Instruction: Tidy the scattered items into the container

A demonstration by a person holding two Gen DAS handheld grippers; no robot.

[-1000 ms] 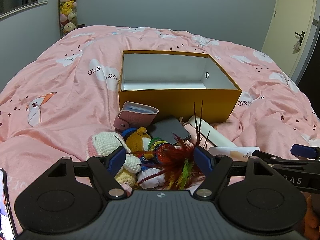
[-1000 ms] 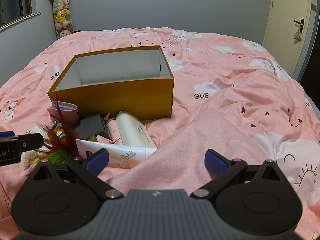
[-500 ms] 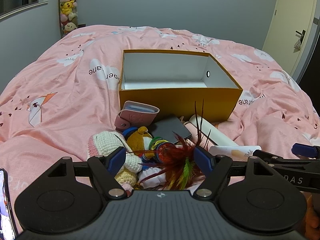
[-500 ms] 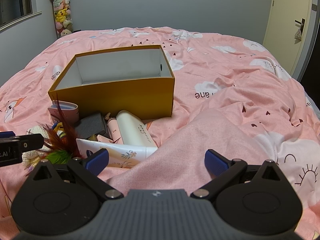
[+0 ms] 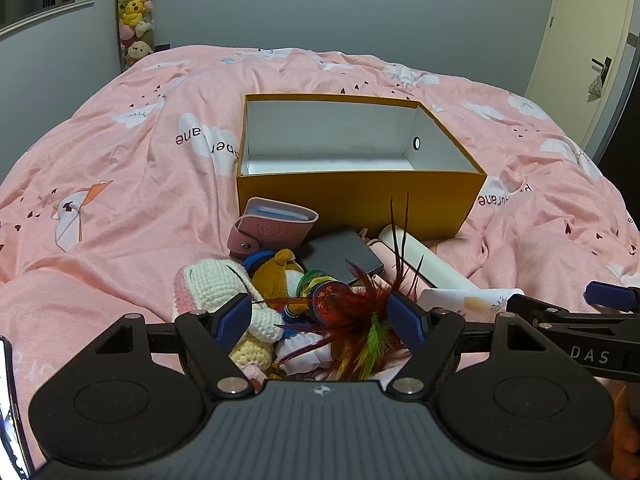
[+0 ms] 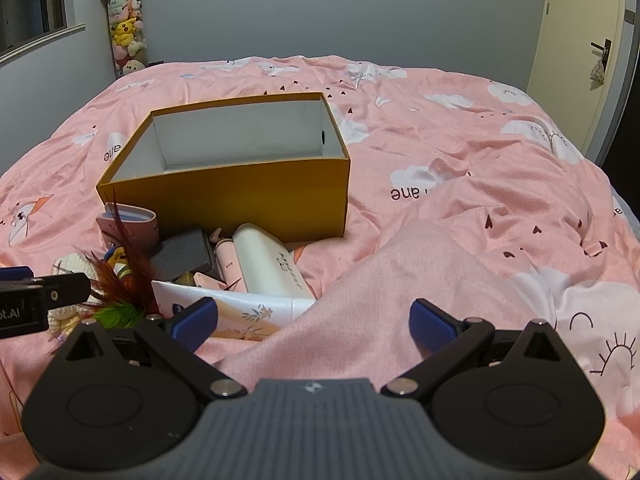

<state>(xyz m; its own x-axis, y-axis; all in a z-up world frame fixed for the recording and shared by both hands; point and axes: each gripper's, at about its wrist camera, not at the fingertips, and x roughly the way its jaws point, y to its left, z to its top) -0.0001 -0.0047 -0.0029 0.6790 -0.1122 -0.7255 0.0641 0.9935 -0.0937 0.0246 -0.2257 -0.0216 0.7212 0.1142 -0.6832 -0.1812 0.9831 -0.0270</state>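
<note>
An empty orange box (image 5: 360, 196) (image 6: 240, 200) with a white inside sits on the pink bed. In front of it lies a pile: a pink card holder (image 5: 272, 226), a dark grey case (image 5: 344, 254), a white bottle (image 6: 266, 264), a white tube (image 6: 248, 312), a crocheted toy (image 5: 212, 284), a small plush (image 5: 276, 272) and a red feather shuttlecock (image 5: 352, 316). My left gripper (image 5: 320, 320) stands open just over the shuttlecock and toys. My right gripper (image 6: 314, 322) is open above a fold of the blanket, right of the tube.
The rumpled pink duvet (image 6: 480, 200) covers the whole bed, with a raised fold (image 6: 400, 280) under the right gripper. A tube of plush toys (image 5: 134, 12) stands in the far left corner. A door (image 6: 580, 40) is at the right.
</note>
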